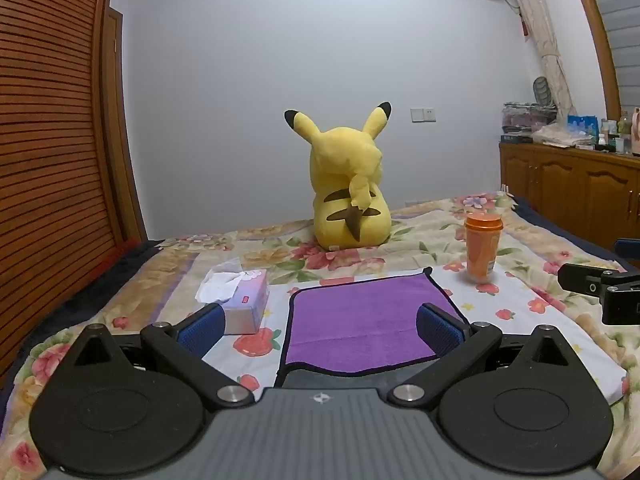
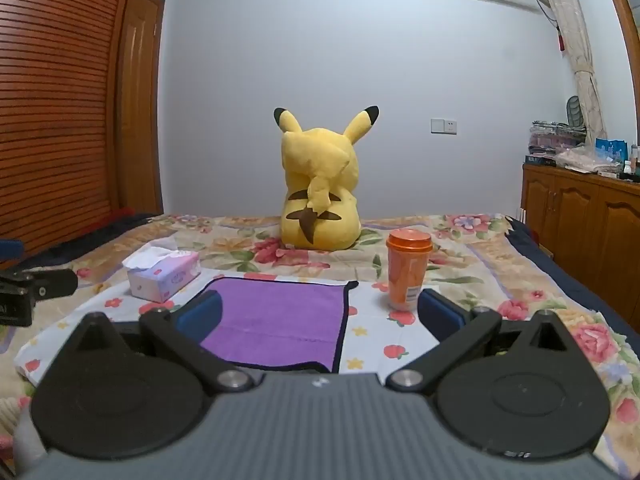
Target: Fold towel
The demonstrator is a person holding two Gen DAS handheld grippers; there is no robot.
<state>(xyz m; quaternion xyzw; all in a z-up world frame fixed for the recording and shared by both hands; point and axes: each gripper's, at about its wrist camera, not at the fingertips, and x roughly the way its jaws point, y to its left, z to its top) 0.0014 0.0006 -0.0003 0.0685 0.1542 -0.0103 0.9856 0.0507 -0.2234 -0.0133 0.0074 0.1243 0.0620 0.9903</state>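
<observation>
A purple towel [image 1: 360,316] with a dark hem lies flat on the flowered bedspread [image 1: 168,272], a crease line across its near part. It also shows in the right wrist view [image 2: 276,316]. My left gripper [image 1: 320,324] is open and empty, hovering above the towel's near edge, its blue pads wide apart. My right gripper [image 2: 320,314] is open and empty, above the towel's near right corner. Each gripper shows at the edge of the other's view: the right one [image 1: 600,292] and the left one [image 2: 24,292].
A tissue box [image 1: 240,300] stands left of the towel. An orange lidded cup [image 1: 482,248] stands at its far right corner. A yellow plush toy [image 1: 348,196] sits further back. A wooden cabinet [image 1: 572,188] is on the right, a slatted wardrobe [image 1: 52,152] on the left.
</observation>
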